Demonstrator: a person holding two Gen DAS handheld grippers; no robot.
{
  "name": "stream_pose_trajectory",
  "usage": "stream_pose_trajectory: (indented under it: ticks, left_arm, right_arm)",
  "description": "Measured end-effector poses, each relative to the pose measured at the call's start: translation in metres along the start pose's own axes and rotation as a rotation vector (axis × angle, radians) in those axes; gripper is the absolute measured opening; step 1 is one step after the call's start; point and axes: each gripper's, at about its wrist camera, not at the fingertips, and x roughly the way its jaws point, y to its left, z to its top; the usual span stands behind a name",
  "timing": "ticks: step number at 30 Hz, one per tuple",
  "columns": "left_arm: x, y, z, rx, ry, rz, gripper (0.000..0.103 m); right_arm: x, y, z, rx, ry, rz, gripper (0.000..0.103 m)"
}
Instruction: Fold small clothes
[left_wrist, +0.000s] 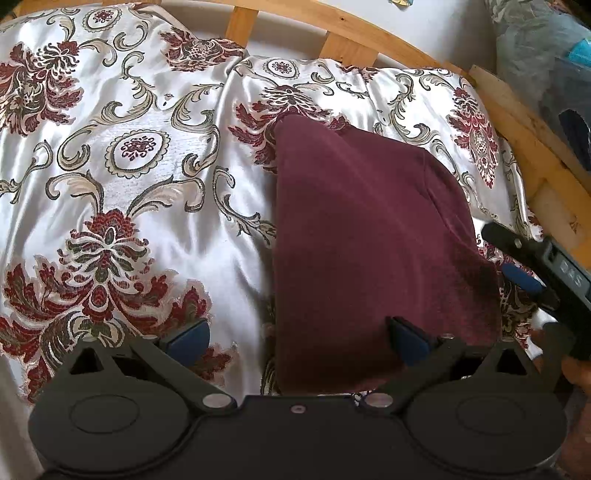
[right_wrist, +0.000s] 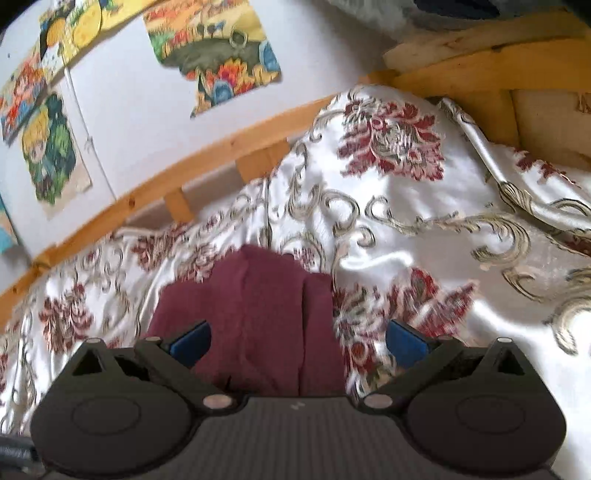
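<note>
A dark maroon garment (left_wrist: 369, 240) lies folded into a compact shape on the floral satin bedspread (left_wrist: 129, 147). My left gripper (left_wrist: 297, 339) hovers at its near edge, open wide; the right pad sits over the cloth and the left pad over the bedspread. My right gripper (right_wrist: 299, 341) is open too, with the maroon garment (right_wrist: 258, 295) lying below and between its blue pads, neither pad pressing on it. In the left wrist view the right gripper's fingers (left_wrist: 521, 277) show at the garment's right side.
A wooden bed frame (left_wrist: 369, 40) runs along the far side and the right (left_wrist: 517, 122). Behind it is a white wall with colourful pictures (right_wrist: 221, 48). A pile of bagged things (left_wrist: 546, 55) sits at the far right. The bedspread (right_wrist: 424, 221) bunches up at the right.
</note>
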Motion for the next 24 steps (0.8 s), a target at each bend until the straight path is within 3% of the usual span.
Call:
stream_pose_trajectory:
  ticks: [2,7,12,17,18,19,20,24]
  left_arm:
    - [0.0,0.0,-0.001,0.002,0.0,-0.002,0.102]
    - [0.001,0.002,-0.004,0.007,0.017,-0.013,0.102]
    - [0.001,0.002,-0.005,0.003,0.019,-0.013,0.102]
    - [0.002,-0.001,-0.006,0.009,0.016,-0.005,0.102]
    - [0.002,-0.001,-0.006,0.009,0.016,-0.006,0.102]
    - [0.002,-0.001,-0.006,0.009,0.017,-0.005,0.102]
    - [0.001,-0.001,-0.007,0.01,0.017,-0.005,0.102]
    - [0.001,0.0,-0.007,0.015,0.017,-0.006,0.102]
  right_arm:
    - [0.009,0.003,0.001,-0.04,-0.03,0.007,0.097]
    - [0.028,0.013,0.001,-0.121,-0.018,-0.022,0.055]
    - [0.033,0.016,0.001,-0.172,-0.026,-0.02,0.037]
    - [0.036,0.028,0.003,-0.243,-0.027,-0.015,0.036]
    - [0.037,0.027,0.004,-0.235,-0.027,-0.013,0.03]
    - [0.038,0.027,0.005,-0.233,-0.028,-0.012,0.016]
    - [0.039,0.029,0.005,-0.248,-0.031,-0.025,0.012]
    - [0.031,0.049,0.002,-0.394,-0.075,-0.025,0.009]
